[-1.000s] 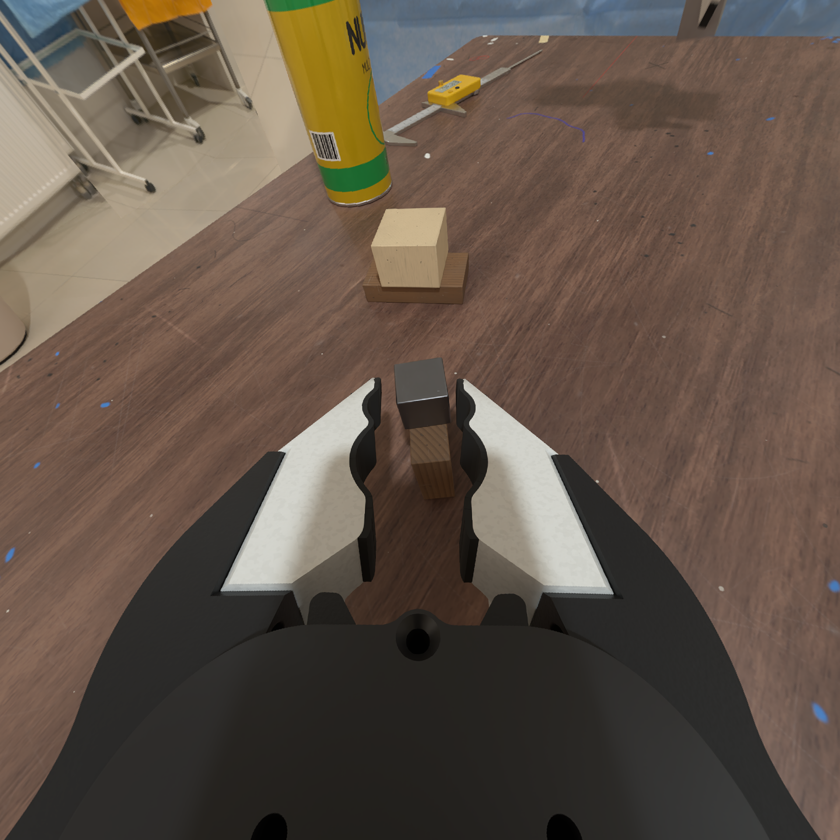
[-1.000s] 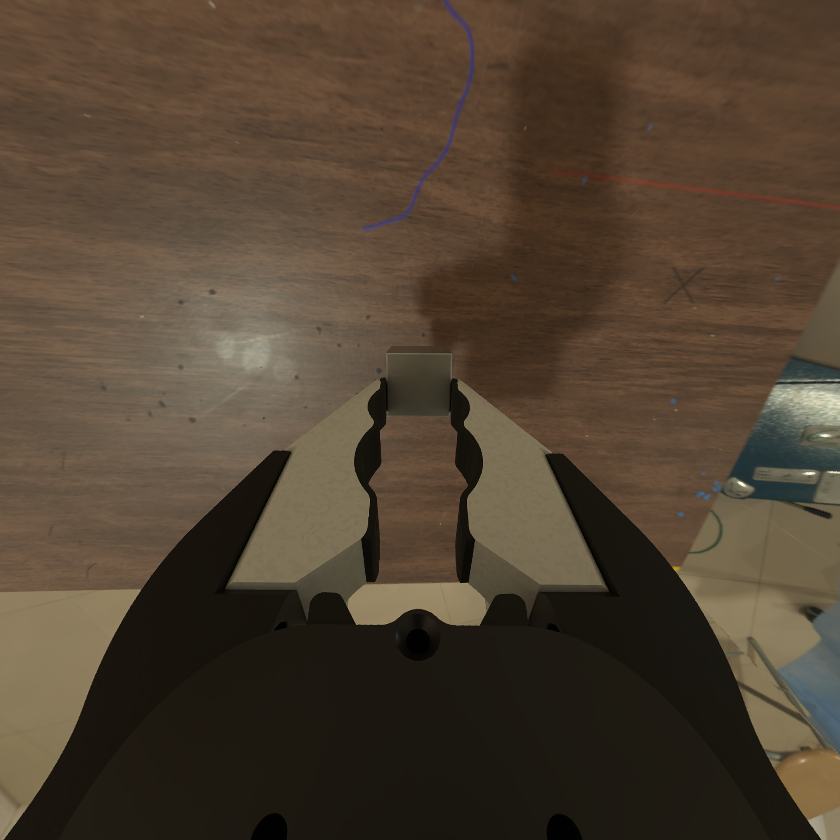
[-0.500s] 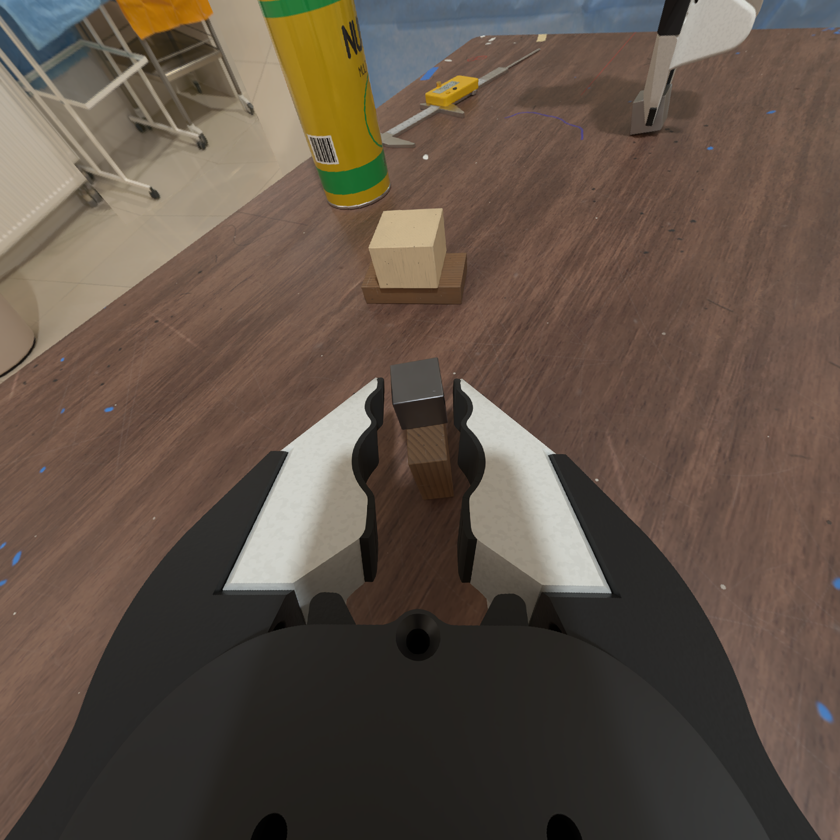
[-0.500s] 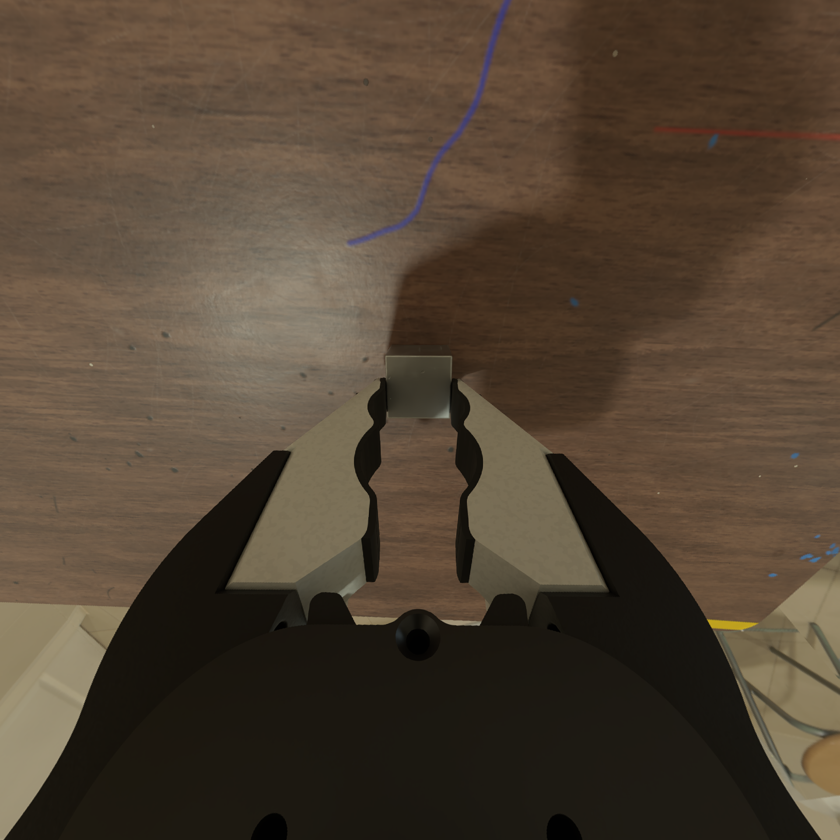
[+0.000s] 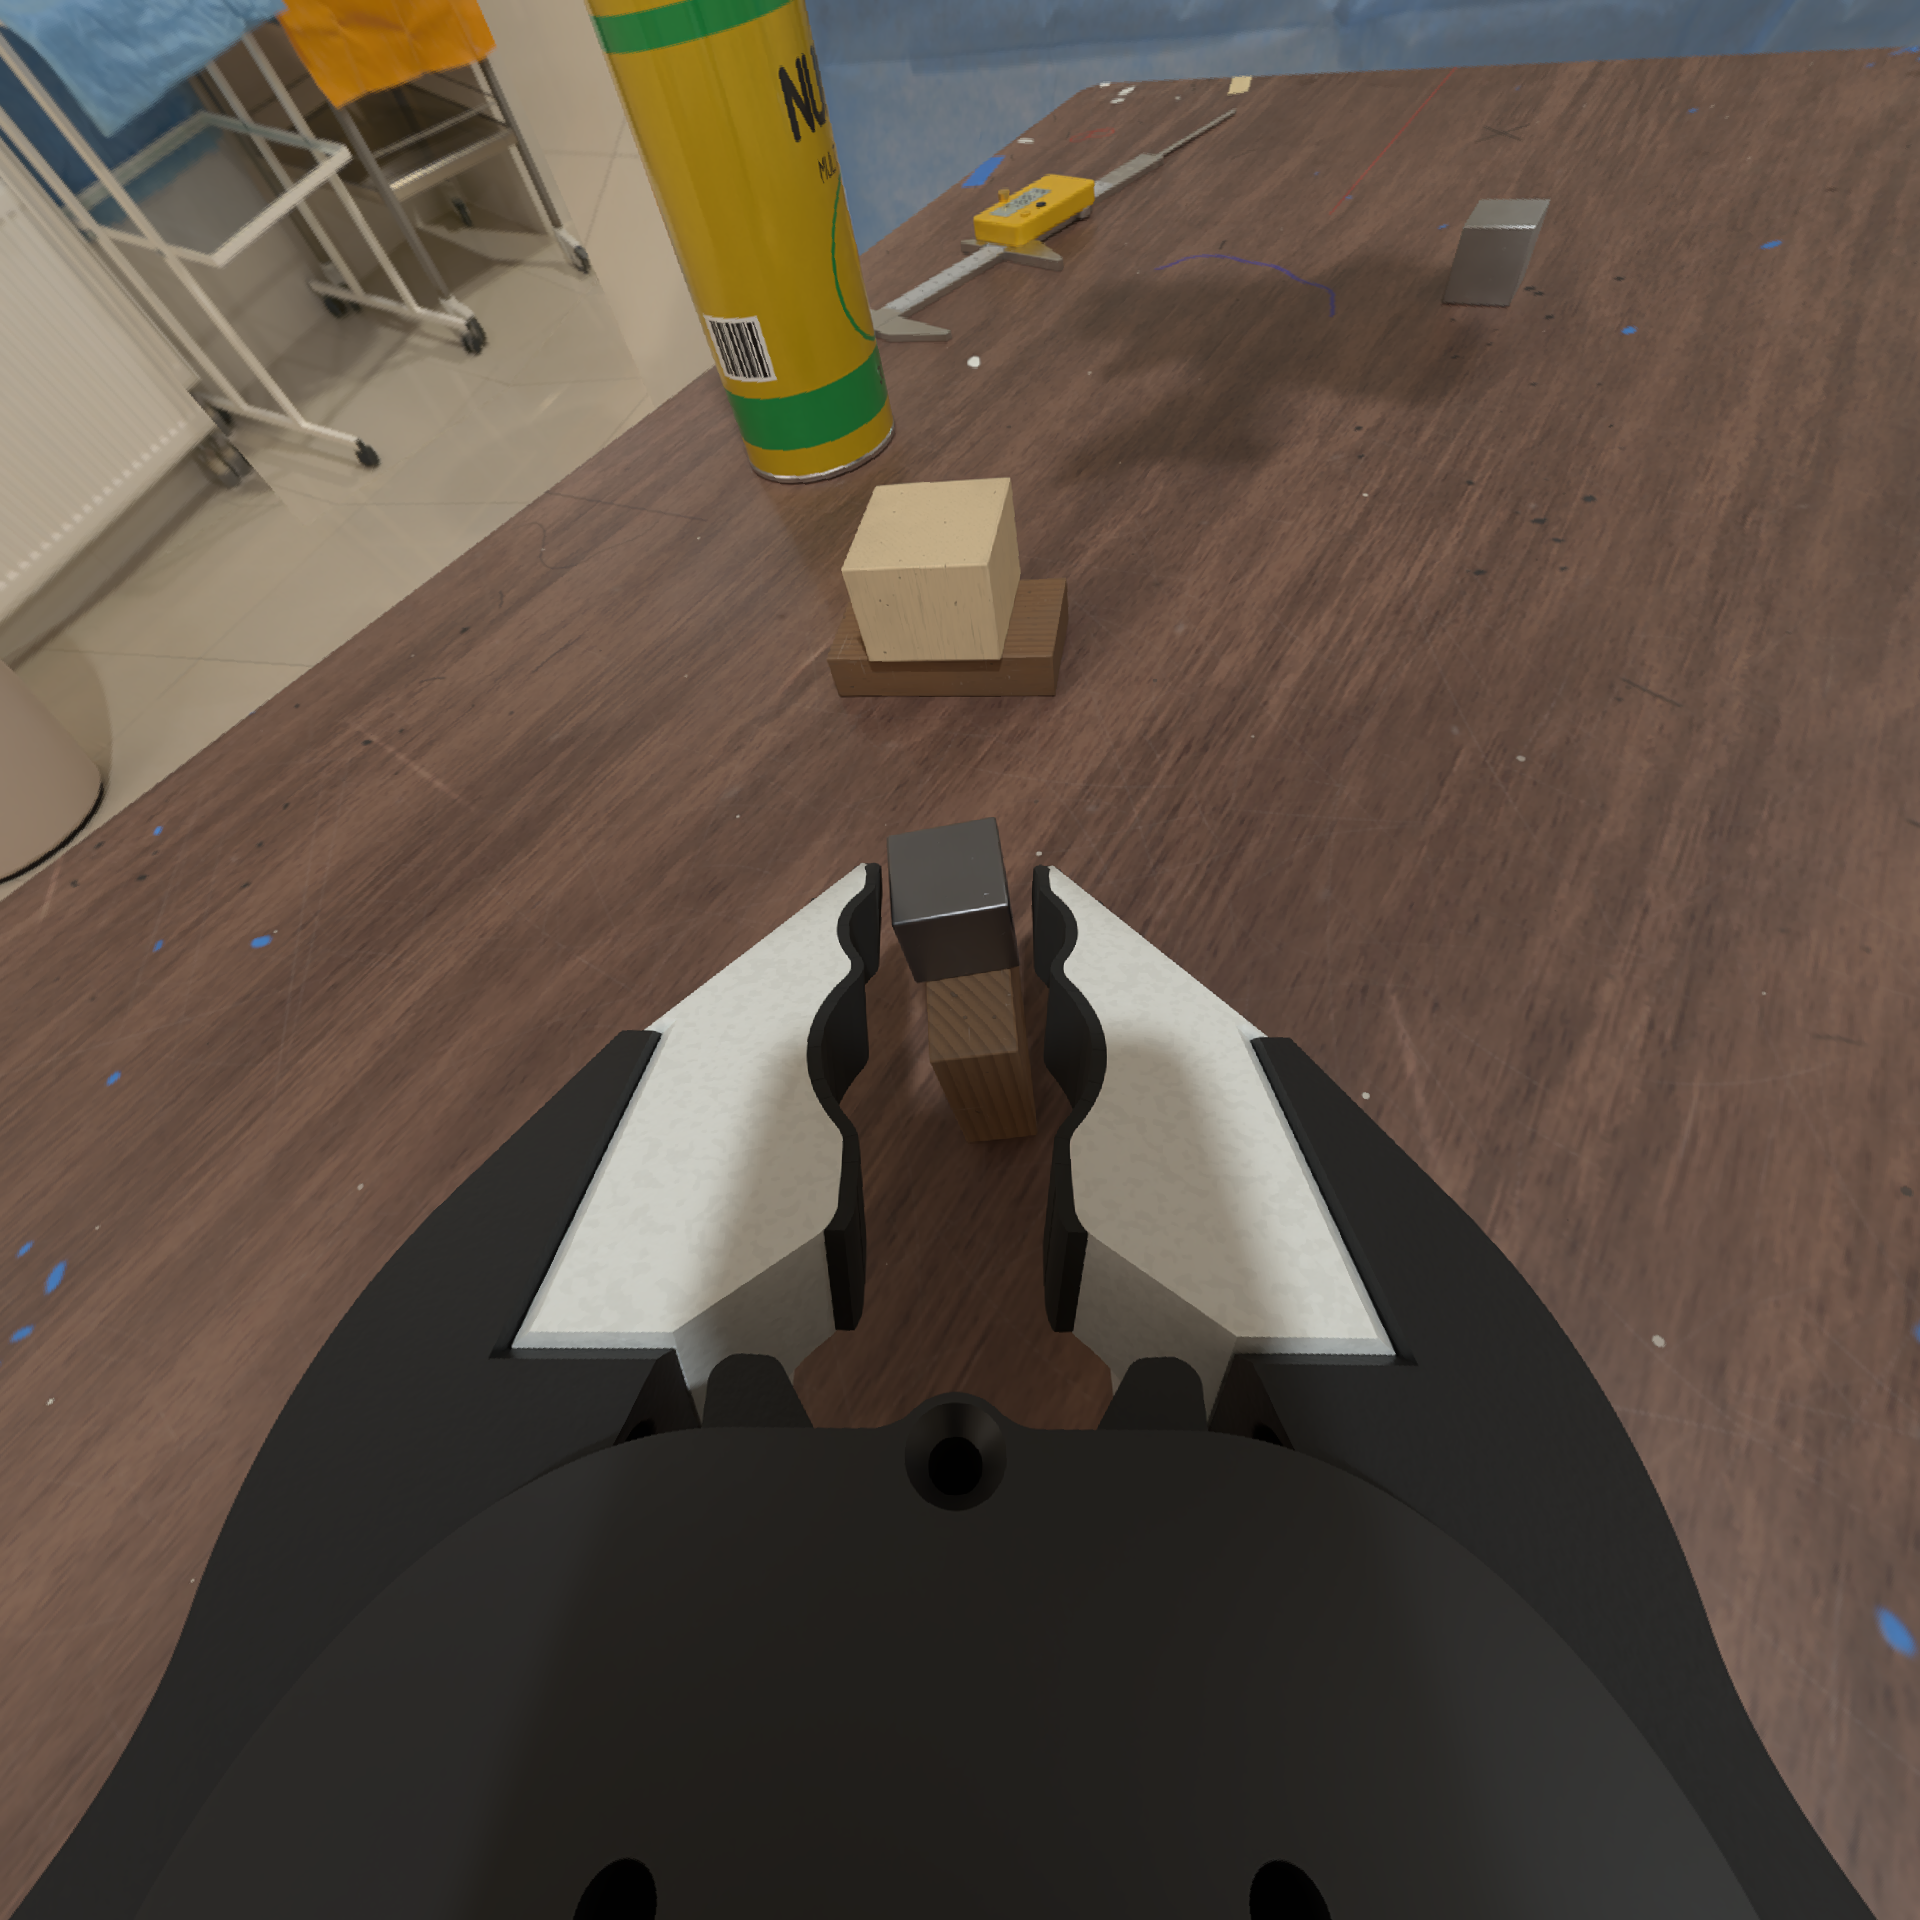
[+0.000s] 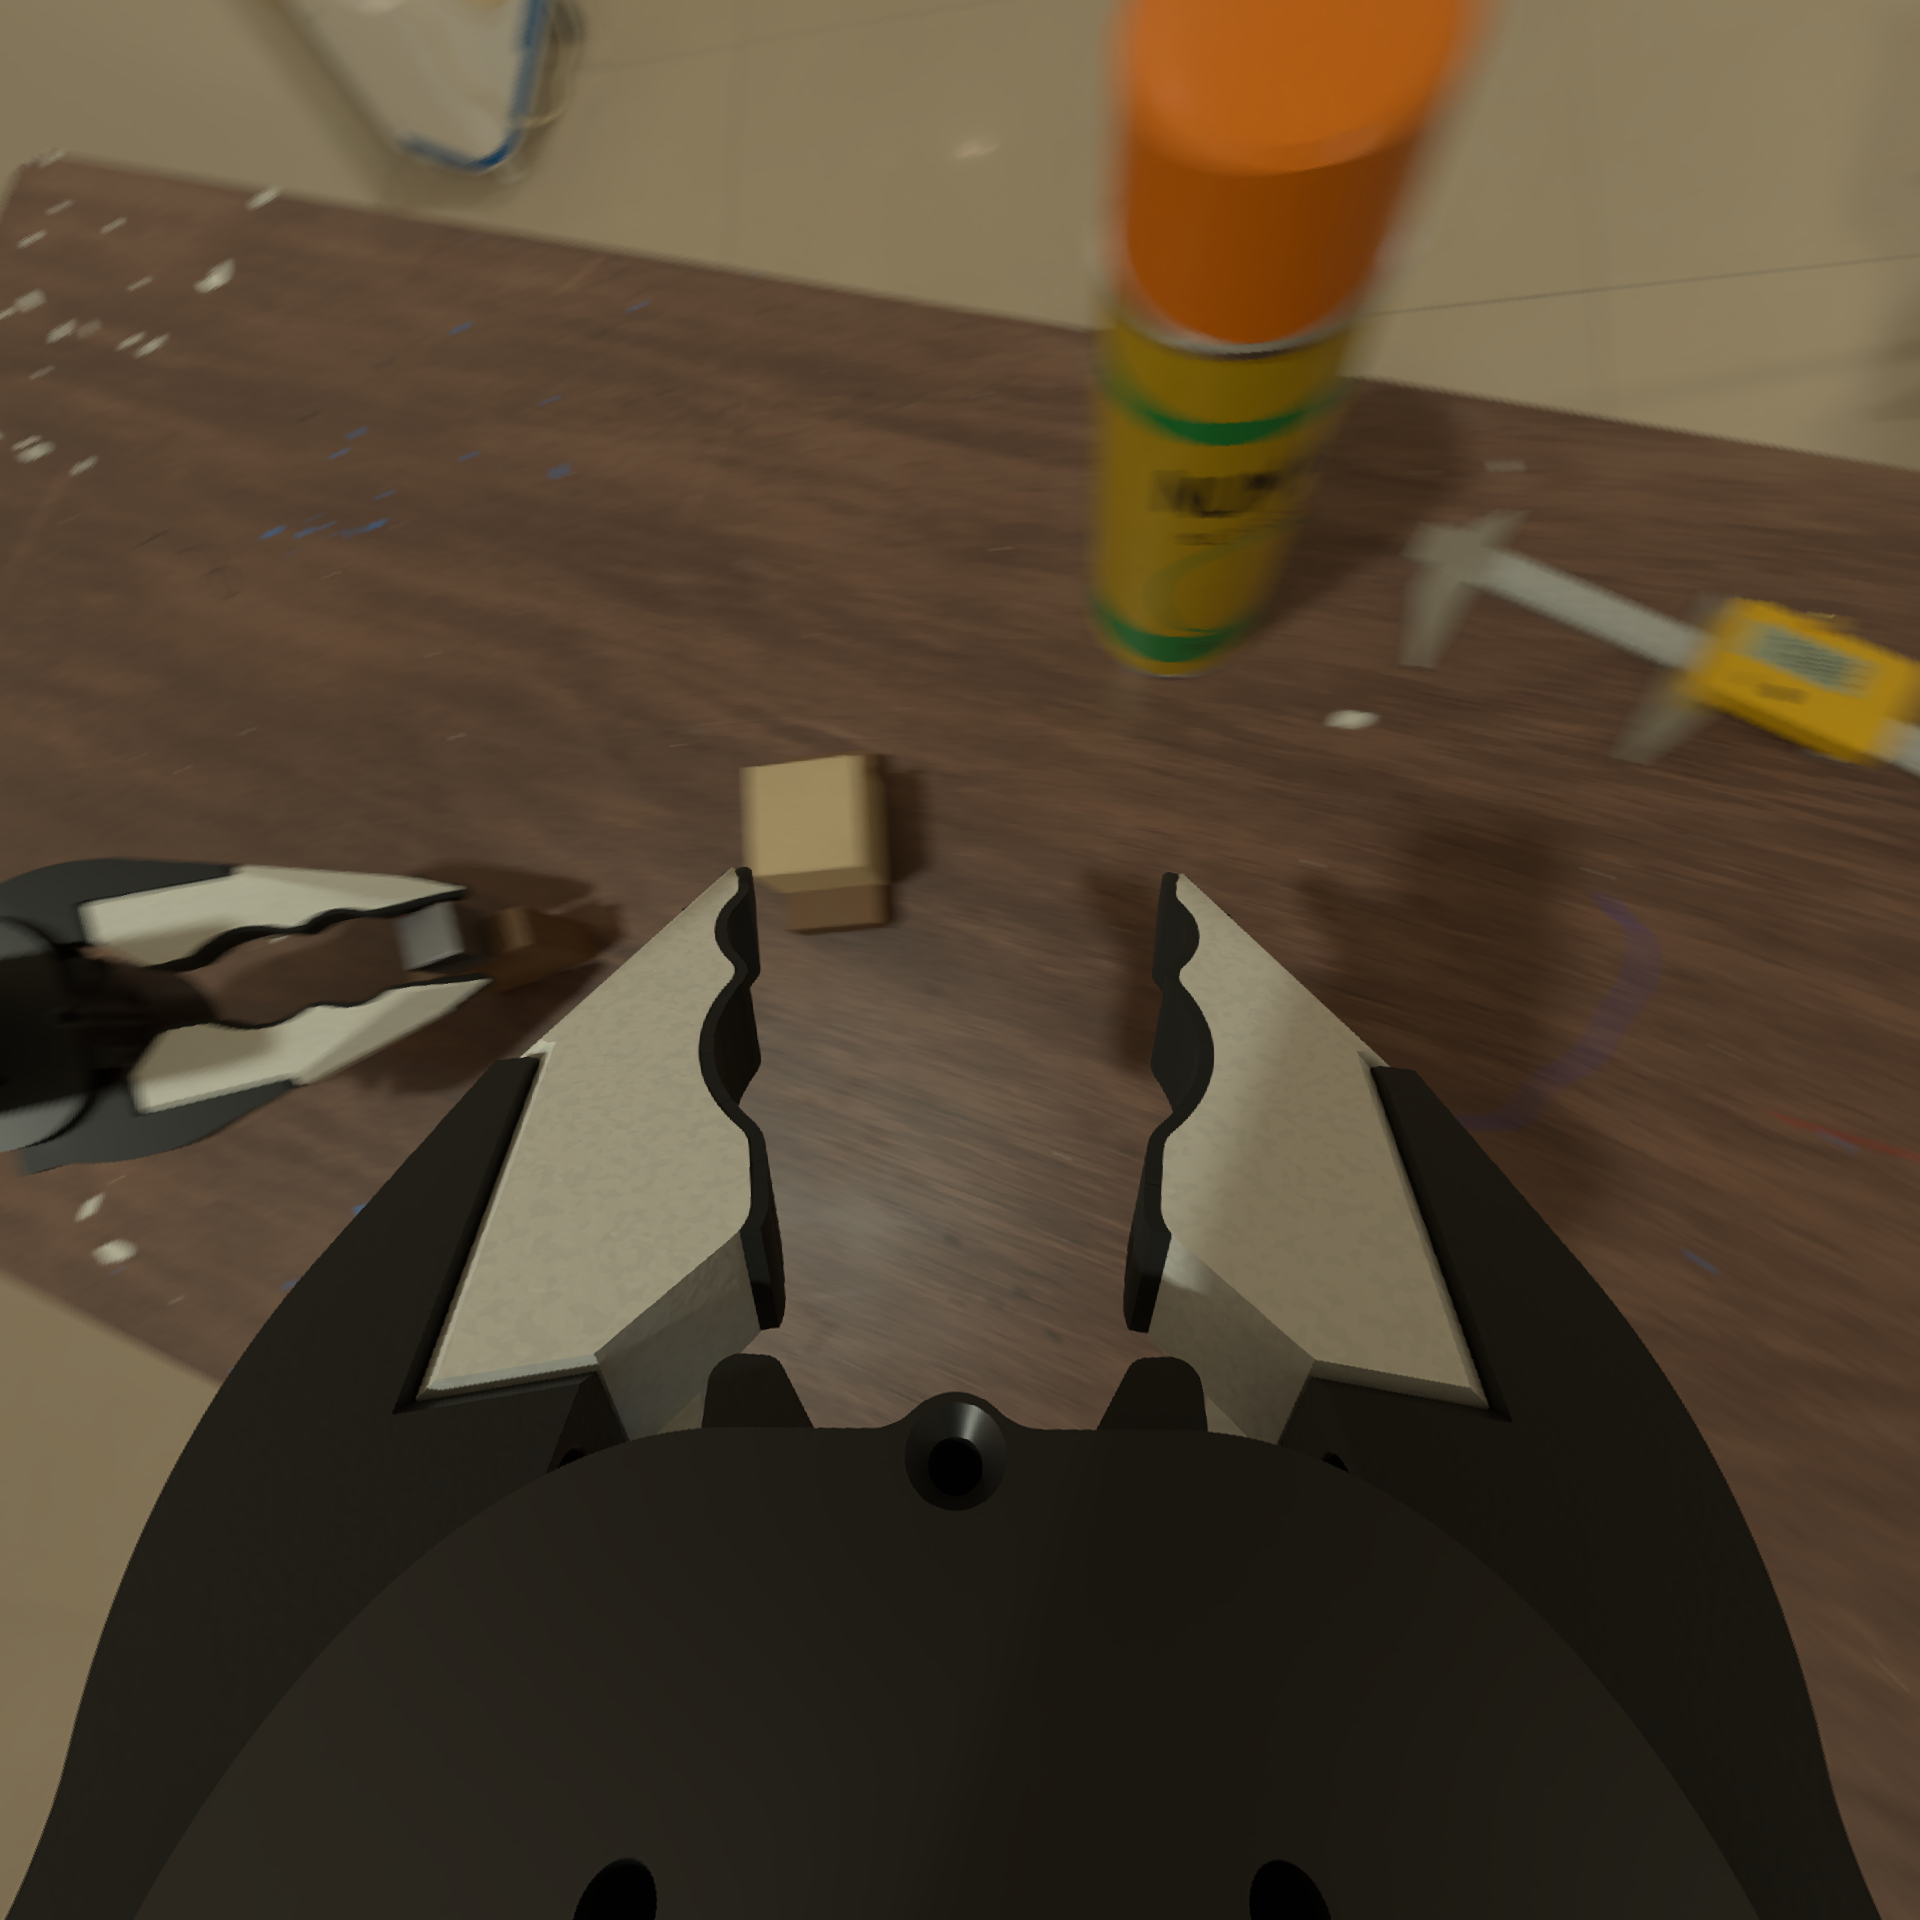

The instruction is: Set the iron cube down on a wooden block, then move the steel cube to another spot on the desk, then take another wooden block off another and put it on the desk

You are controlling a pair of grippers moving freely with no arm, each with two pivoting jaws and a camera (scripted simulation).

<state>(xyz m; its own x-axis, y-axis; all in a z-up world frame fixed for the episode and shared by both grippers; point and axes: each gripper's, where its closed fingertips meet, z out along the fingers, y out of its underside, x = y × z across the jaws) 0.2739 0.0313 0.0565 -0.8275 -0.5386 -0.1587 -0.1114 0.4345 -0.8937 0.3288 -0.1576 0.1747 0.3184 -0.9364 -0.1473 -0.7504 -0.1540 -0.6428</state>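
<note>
Right between the fingertips of the left gripper sits the iron cube, a dark block resting on top of an upright wooden block that stands on the desk. The jaws are parted a little wider than the cube, with a thin gap showing on each side, so they flank it without gripping it.

From that pair, at about 12 o'clock in the left wrist view, a pale wooden cube rests on a flat, darker wooden slab. Farther on at 11 o'clock stands a tall yellow spray can with green bands. Beyond it at 12 to 1 o'clock a caliper with a yellow body lies flat. Far off at 1 o'clock the steel cube sits alone on the desk, well apart from everything else.

The right gripper hangs above the desk with its jaws spread wide and nothing between them. Just off its left fingertip, at 11 o'clock in its own blurred view, is the pale wooden cube. At 9 o'clock the left gripper shows around the iron cube. The spray can, capped in orange, stands at 1 o'clock, and the caliper lies at 2 o'clock.
</note>
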